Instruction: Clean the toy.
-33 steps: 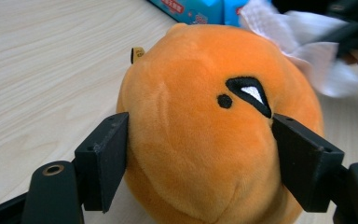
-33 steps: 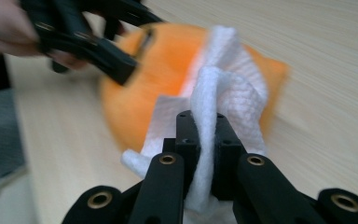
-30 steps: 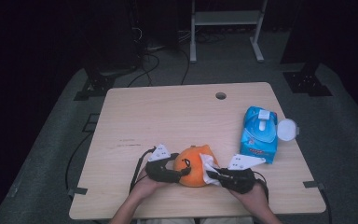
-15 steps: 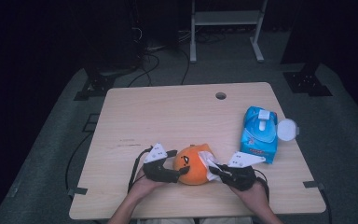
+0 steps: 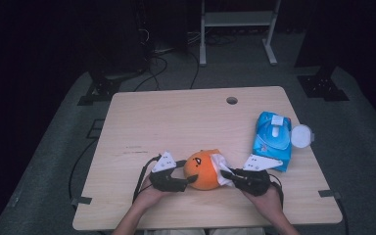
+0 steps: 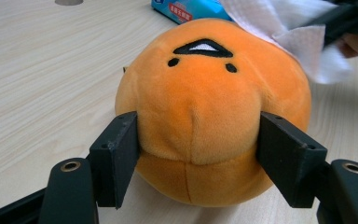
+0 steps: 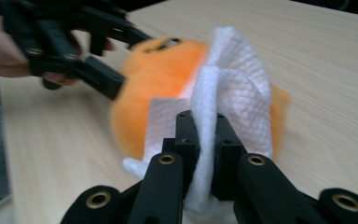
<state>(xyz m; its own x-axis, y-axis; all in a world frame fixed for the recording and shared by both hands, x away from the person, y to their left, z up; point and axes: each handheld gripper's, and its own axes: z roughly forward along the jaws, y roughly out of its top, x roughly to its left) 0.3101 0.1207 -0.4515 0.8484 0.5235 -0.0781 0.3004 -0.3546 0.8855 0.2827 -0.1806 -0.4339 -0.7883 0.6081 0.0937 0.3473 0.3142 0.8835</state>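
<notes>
We see a round orange plush toy (image 6: 209,112) with a stitched black face sitting near the tabletop's (image 5: 176,122) front edge, about midway along it. The left gripper (image 6: 198,149) has its jaws pressed into the toy's sides, gripping it. The right gripper (image 7: 204,140) is clamped on a white wet wipe (image 7: 235,98) that lies against the toy; the blur there leaves the contact a little uncertain. Compared with a second ago, the toy and both grippers have barely shifted. A blue wipes pack (image 5: 273,139) lies by the right edge.
</notes>
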